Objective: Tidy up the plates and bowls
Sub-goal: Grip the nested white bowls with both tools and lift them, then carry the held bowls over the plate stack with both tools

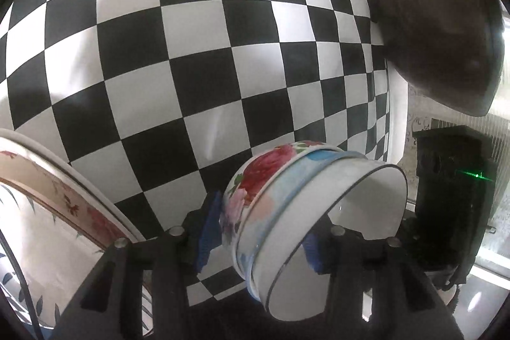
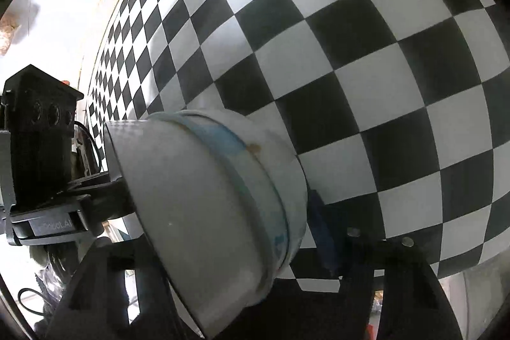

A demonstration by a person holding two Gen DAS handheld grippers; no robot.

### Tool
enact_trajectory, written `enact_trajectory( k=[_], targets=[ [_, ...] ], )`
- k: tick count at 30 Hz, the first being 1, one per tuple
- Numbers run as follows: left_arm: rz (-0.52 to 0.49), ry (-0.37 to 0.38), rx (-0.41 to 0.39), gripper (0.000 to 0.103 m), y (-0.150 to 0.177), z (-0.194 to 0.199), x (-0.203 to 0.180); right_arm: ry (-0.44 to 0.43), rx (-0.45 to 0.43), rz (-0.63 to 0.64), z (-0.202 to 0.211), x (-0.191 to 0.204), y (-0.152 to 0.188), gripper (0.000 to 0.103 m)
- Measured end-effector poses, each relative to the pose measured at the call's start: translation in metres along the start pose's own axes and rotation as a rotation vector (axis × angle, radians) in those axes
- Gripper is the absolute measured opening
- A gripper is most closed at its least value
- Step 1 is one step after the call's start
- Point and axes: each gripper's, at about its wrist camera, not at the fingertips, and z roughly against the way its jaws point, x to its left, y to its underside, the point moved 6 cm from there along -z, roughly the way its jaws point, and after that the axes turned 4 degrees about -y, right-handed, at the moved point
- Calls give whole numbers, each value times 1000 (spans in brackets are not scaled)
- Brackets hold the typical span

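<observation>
Left gripper (image 1: 259,233): black moulded frame, blue ribbed pads (image 1: 211,231) on the fingers, round silver screw heads (image 1: 176,231) along the top. Right gripper (image 2: 223,212): same black build, a blue pad (image 2: 323,231) and silver screw heads (image 2: 353,232). Seen from the left wrist, its black housing carries a green indicator light (image 1: 477,175) (lit). A thin black cable (image 2: 28,301) loops at the lower left of the right wrist view.

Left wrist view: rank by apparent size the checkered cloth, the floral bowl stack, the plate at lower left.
1. checkered cloth, fills most of the frame.
2 and 3, unsure: floral bowl stack and plate cover similar areas; the plate is cut off by the frame edge, and the bowls sit close to the camera, so neither ranks reliably.
</observation>
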Motion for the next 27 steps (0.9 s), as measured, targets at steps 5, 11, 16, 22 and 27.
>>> enact_trajectory(
  k=[5, 11, 16, 22, 27],
  targets=[
    [-12, -11, -18, 41, 1, 4, -4, -3, -2, -10, 2, -4, 6, 66],
    [-11, -24, -30, 41, 3, 11, -1, -13, 6, -10, -1, 0, 9, 65],
    [-8, -37, -32, 41, 1, 17, 2, -43, 26, -28, -6, 9, 9, 64],
    [2, -52, -35, 41, -1, 25, 6, -81, 43, -56, -13, 20, 3, 63],
    [0, -65, -49, 41, 0, 36, 7, -97, 45, -61, -13, 32, -2, 62]
  ],
)
